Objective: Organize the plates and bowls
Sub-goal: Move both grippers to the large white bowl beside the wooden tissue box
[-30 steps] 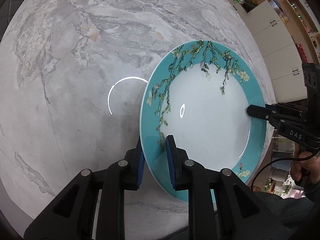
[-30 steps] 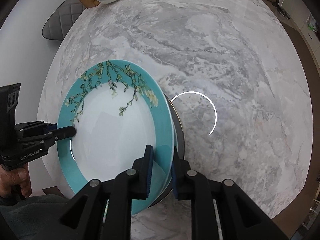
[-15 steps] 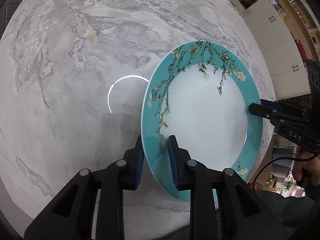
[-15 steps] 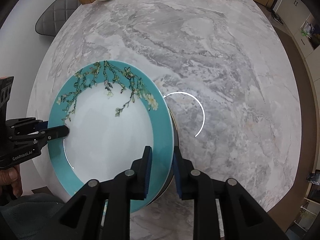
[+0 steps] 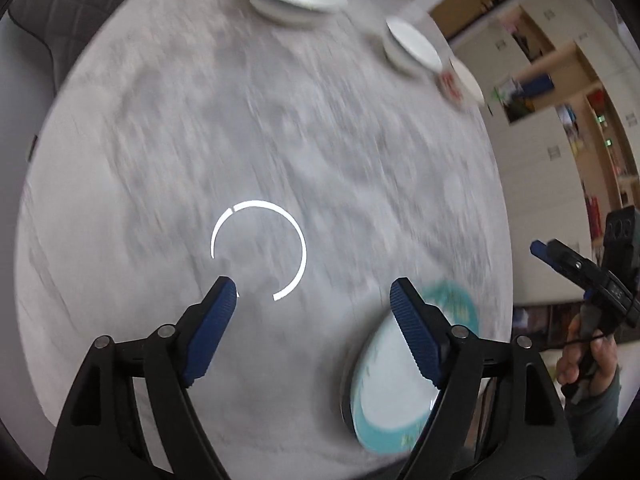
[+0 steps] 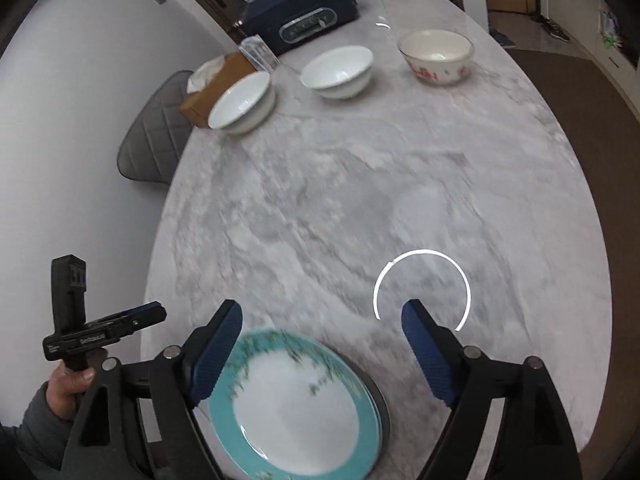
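A teal-rimmed plate (image 6: 296, 412) with a branch pattern lies flat on top of a plate stack at the near edge of the marble table (image 6: 360, 208). It also shows in the left wrist view (image 5: 392, 392), blurred. My right gripper (image 6: 322, 334) is open and empty, raised just above the plate's far side. My left gripper (image 5: 312, 300) is open and empty, above the table left of the plate. Two white bowls (image 6: 244, 102) (image 6: 338, 72) and a floral bowl (image 6: 436, 56) stand at the far end.
A brown tissue box (image 6: 212, 80) and a dark blue appliance (image 6: 300, 20) sit beyond the bowls. A grey chair (image 6: 150, 144) stands at the table's left side. Cabinets and shelves (image 5: 560, 92) line the room to the right.
Both grippers have let go of the teal plate and opened wide. The plate now lies on the stack. Both grippers have lifted and tilted up toward the far bowls.
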A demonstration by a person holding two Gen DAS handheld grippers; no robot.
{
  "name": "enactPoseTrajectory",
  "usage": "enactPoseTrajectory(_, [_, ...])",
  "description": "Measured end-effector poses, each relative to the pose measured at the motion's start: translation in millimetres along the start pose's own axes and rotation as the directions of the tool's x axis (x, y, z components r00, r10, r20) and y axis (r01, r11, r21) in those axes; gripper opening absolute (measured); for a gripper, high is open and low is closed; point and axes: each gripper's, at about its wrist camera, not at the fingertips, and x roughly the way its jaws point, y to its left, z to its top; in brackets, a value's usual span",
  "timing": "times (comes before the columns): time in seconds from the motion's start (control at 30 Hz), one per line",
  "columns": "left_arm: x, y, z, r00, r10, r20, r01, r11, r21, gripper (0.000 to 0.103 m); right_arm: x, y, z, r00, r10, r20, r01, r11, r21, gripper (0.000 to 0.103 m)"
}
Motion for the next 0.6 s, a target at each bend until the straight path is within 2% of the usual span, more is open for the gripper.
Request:
enactPoseTrajectory(0.03, [-5.6, 5.3, 21.0, 1.000, -0.001, 0.031, 0.001, 1.000, -0.003, 0.079, 7.5, 7.0, 20.5, 1.000, 0.023, 0.002, -0.023, 1.000, -0.011, 0.086])
enactPoseTrajectory(0.07, [-9.3, 9.5, 40.9, 0.998, 0.014, 0.059, -0.013, 1.000, -0.008, 0.084, 15.8, 15.0, 42.5, 0.999, 0.052, 0.010, -0.051, 0.998, -0.021, 0.086])
enactPoseTrajectory(0.1, [-9.5, 14.3, 62.4, 0.996, 0.037, 0.084, -0.036, 0.999, -0.010, 0.095, 25.3, 21.9, 62.1, 0.997, 0.075, 0.014, -0.075, 0.997, -0.023, 0.087])
enactPoseTrajectory(0.17, [-6.2, 25.6, 103.0, 0.992, 0.058, 0.112, -0.056, 0.998, -0.027, 0.103, 49.9, 36.7, 102.4, 0.994, 0.109, -0.001, -0.109, 0.994, -0.029, 0.087])
enactPoseTrajectory(0.3, [10.3, 54.0, 180.3, 0.990, 0.079, 0.117, -0.070, 0.994, -0.081, 0.103, 104.3, 61.9, 163.9, 0.993, 0.114, -0.015, -0.114, 0.993, -0.039, 0.087])
enactPoseTrajectory(0.37, [24.9, 65.1, 214.0, 0.988, 0.111, 0.111, -0.100, 0.990, -0.102, 0.103, 132.4, 73.8, 192.5, 0.993, 0.117, -0.020, -0.117, 0.992, -0.052, 0.087])
enactPoseTrajectory(0.43, [40.5, 73.5, 247.4, 0.986, 0.134, 0.102, -0.121, 0.985, -0.126, 0.103, 157.2, 79.1, 217.8, 0.996, 0.089, -0.019, -0.089, 0.995, -0.045, 0.086])
enactPoseTrajectory(0.53, [57.3, 76.8, 282.2, 0.983, 0.149, 0.107, -0.136, 0.983, -0.122, 0.103, 192.4, 77.5, 252.6, 0.993, 0.107, -0.038, -0.106, 0.994, 0.022, 0.086])
enactPoseTrajectory(0.6, [69.2, 76.9, 304.5, 0.980, 0.170, 0.105, -0.159, 0.981, -0.108, 0.103, 213.4, 78.6, 272.9, 0.995, 0.084, -0.050, -0.082, 0.996, 0.031, 0.086])
